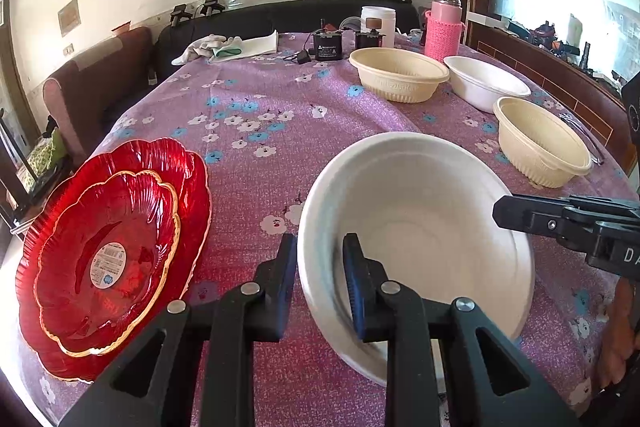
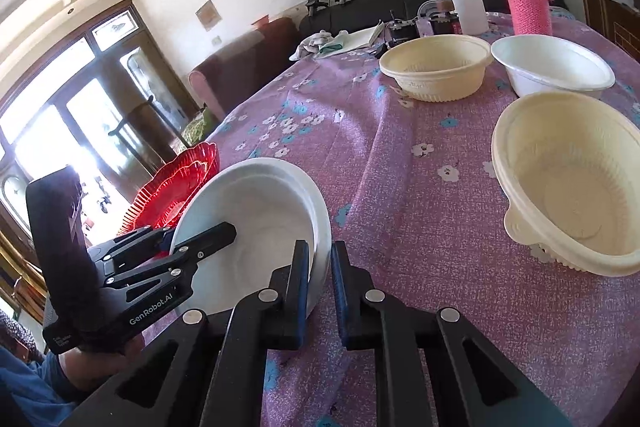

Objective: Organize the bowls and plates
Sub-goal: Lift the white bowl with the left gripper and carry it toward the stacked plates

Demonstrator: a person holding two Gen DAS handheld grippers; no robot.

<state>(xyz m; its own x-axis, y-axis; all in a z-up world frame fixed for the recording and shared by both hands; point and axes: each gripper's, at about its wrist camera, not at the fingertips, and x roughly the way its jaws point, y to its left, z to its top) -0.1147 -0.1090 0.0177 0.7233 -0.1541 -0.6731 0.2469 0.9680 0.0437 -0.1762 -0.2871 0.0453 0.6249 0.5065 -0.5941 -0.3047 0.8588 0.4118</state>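
Observation:
A white bowl (image 1: pixel 420 223) sits on the purple flowered tablecloth close in front. My left gripper (image 1: pixel 320 259) straddles its near-left rim, one finger outside and one inside, jaws close around the rim. My right gripper (image 2: pixel 320 267) straddles the same white bowl's (image 2: pixel 260 211) right rim; whether it pinches is unclear. Two red glass plates (image 1: pixel 108 251), the smaller on the larger, lie at the left. Two cream bowls (image 1: pixel 400 77) (image 1: pixel 542 143) and another white bowl (image 1: pixel 486 85) stand at the far right.
A pink thermos (image 1: pixel 443 27), a white jar (image 1: pixel 378 21), small black devices (image 1: pixel 328 45) and a cloth (image 1: pixel 208 47) crowd the table's far end. A brown sofa (image 1: pixel 92 83) stands beyond the left edge. A fork (image 1: pixel 584 135) lies by the right edge.

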